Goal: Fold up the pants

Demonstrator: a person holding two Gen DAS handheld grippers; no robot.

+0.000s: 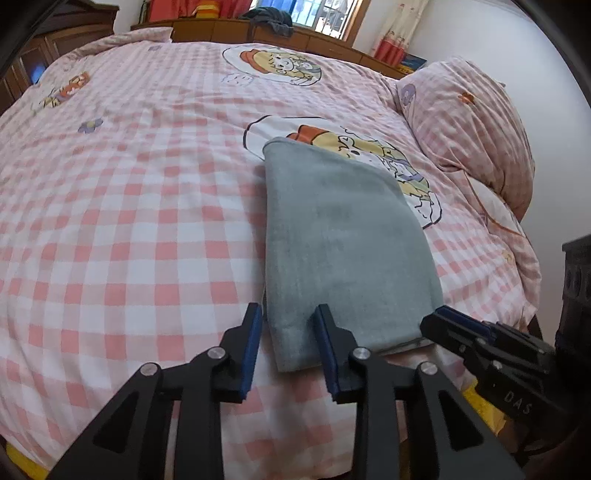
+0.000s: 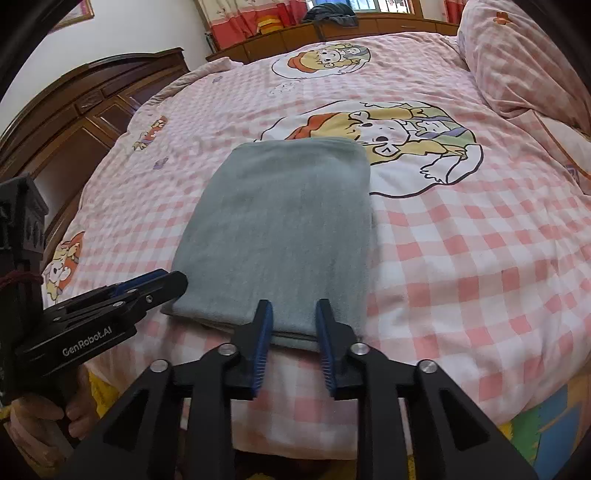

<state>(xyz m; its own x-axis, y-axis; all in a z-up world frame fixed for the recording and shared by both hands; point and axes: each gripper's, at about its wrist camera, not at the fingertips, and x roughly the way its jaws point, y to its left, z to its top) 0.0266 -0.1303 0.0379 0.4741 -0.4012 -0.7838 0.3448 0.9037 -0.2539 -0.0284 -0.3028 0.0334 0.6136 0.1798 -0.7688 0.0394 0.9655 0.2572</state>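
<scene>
The grey-green pants [image 1: 340, 236] lie folded into a flat rectangle on the pink checked bedspread [image 1: 129, 206], with the short edge toward me. My left gripper [image 1: 288, 314] is open, its fingers either side of the near left corner of the pants. My right gripper [image 2: 293, 308] is open too, over the near edge of the pants [image 2: 284, 221] toward their right corner. Each gripper shows in the other's view: the right gripper [image 1: 441, 314] by the near right corner, the left gripper [image 2: 173, 282] by the near left corner. Neither has cloth pinched.
A rolled checked quilt or pillow [image 1: 472, 122] lies along the right side of the bed. Dark wooden furniture [image 2: 74, 122] stands to the left. A dark garment [image 1: 269, 18] sits on the wooden ledge under the window. A hand [image 2: 33, 417] holds the left gripper.
</scene>
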